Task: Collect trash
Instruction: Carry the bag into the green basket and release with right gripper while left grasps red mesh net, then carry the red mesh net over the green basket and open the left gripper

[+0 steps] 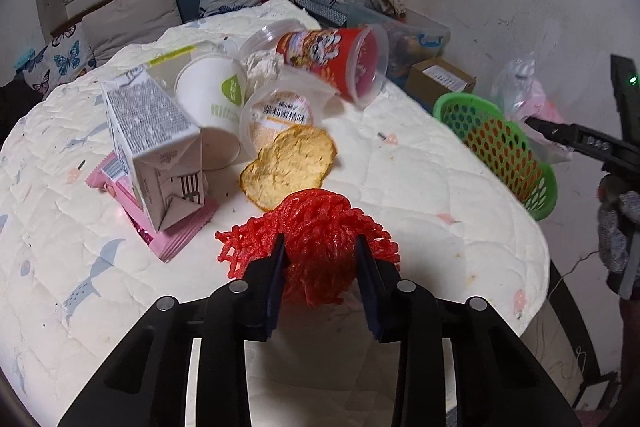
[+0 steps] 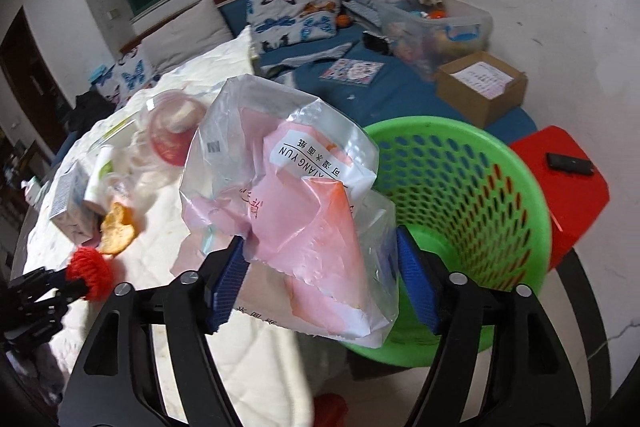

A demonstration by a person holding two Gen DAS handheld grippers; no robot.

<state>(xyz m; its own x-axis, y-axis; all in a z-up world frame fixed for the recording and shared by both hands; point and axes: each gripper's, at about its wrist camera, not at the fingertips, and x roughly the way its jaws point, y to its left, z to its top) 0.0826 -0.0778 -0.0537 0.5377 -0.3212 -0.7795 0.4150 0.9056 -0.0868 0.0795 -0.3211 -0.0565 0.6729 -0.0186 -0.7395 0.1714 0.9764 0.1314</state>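
The left gripper has its fingers pinching red netting on the bed. The right gripper, fingers spread, lets the bag hang beside the basket; it could drop outside.

Trash on the white quilt and the green basket beside it

A red foam net is pinched at the quilt's near edge; behind lie an orange peel, a tipped carton, cups, and a crumpled plastic bag just before the green basket.
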